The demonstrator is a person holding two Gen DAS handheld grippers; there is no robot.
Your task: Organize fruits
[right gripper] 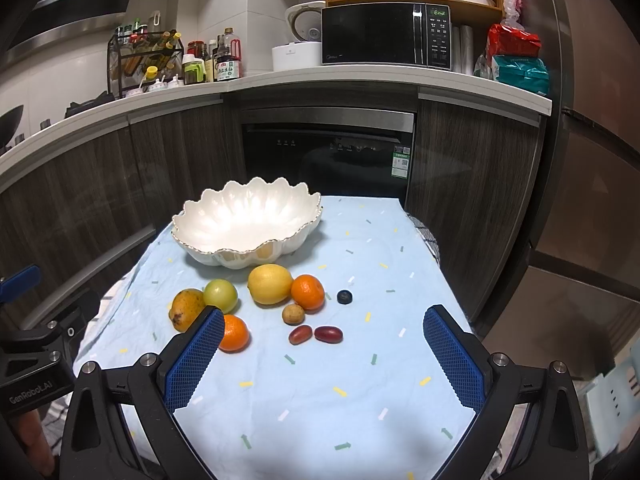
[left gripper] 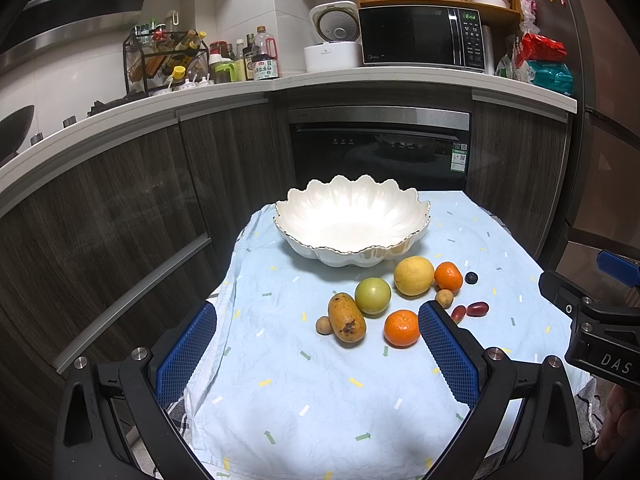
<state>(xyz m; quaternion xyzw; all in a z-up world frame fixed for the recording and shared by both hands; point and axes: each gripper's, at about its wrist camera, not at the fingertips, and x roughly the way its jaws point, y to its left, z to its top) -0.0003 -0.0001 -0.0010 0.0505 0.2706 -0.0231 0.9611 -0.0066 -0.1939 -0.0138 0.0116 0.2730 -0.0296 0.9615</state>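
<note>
A white scalloped bowl (left gripper: pixel 352 222) (right gripper: pixel 244 224) stands empty at the far side of the blue cloth. In front of it lie a lemon (left gripper: pixel 413 275) (right gripper: pixel 270 283), two mandarins (left gripper: pixel 401 328) (left gripper: pixel 448 276) (right gripper: pixel 307 291), a green fruit (left gripper: pixel 372 295) (right gripper: pixel 220 293), a mango (left gripper: pixel 346 317) (right gripper: pixel 186 308), two red grapes (right gripper: pixel 328 334), a blueberry (right gripper: pixel 344 296) and small brown fruits (right gripper: pixel 293 314). My left gripper (left gripper: pixel 318 316) is open and empty, above the cloth, near the fruits. My right gripper (right gripper: pixel 324 318) is open and empty, right of the left one.
The table with the blue patterned cloth (left gripper: pixel 328 392) stands before dark kitchen cabinets and an oven (left gripper: pixel 378 148). The counter holds bottles, a rice cooker and a microwave (left gripper: pixel 420 36). A fridge (right gripper: pixel 592 160) is at the right.
</note>
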